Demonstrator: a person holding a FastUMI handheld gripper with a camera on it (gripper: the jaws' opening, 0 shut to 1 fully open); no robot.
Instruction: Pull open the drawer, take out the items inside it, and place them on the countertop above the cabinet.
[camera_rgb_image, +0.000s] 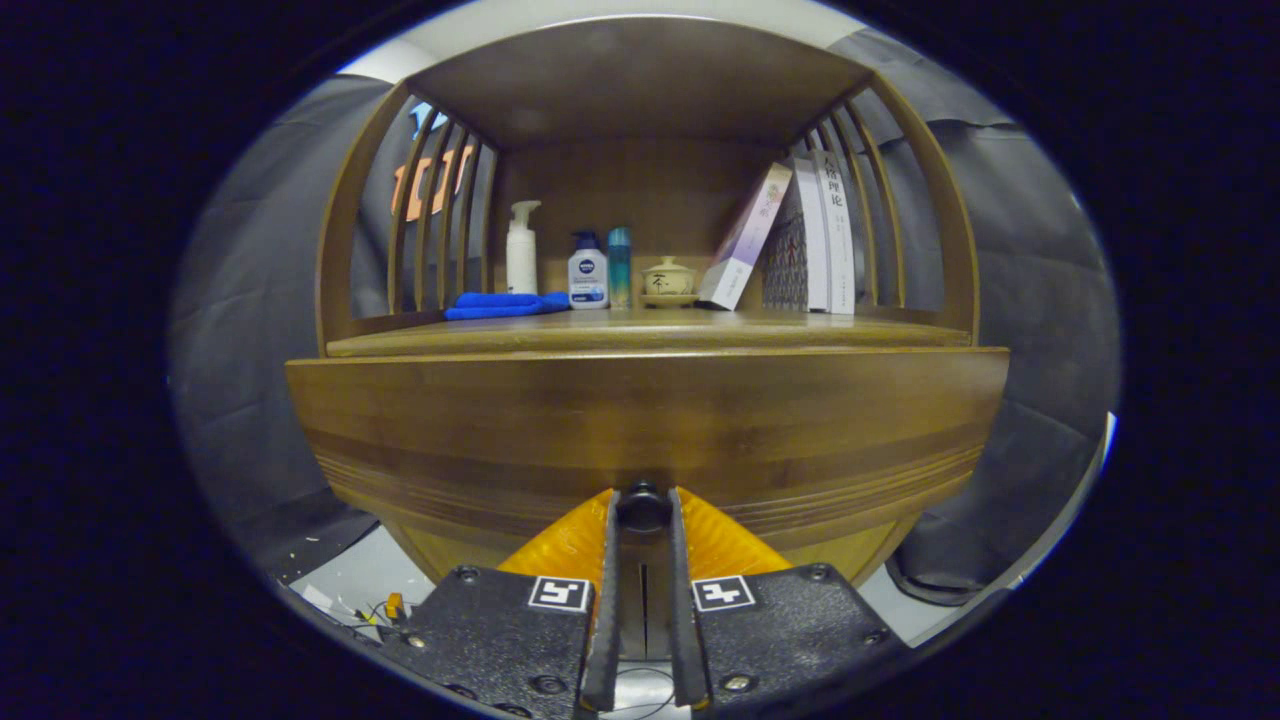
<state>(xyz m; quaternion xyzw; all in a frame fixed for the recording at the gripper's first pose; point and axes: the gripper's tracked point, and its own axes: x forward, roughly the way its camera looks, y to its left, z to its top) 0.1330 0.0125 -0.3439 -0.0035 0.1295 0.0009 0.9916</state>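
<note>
Claw (642, 512) fingers are closing on the small dark drawer knob (642, 506), one finger pressing each side of it, so the grip looks clamped and ready. The drawer front (640, 420) is standing flat right ahead of the fingertips, and whether it is already out a little I cannot tell; nothing inside it is showing. To do this step well, the pull should be running straight back along the fingers, level and slow, keeping the knob centred so it is not slipping out of the pads.

Above and beyond the claw, the wooden tabletop (640, 325) is carrying a folded blue cloth (505, 304), a white pump bottle (521, 250), a lotion bottle (588, 272), a slim teal bottle (620, 265), a lidded tea cup (669, 280) and leaning books (800, 240). Bare wood at its front edge is leaving room for the items.
</note>
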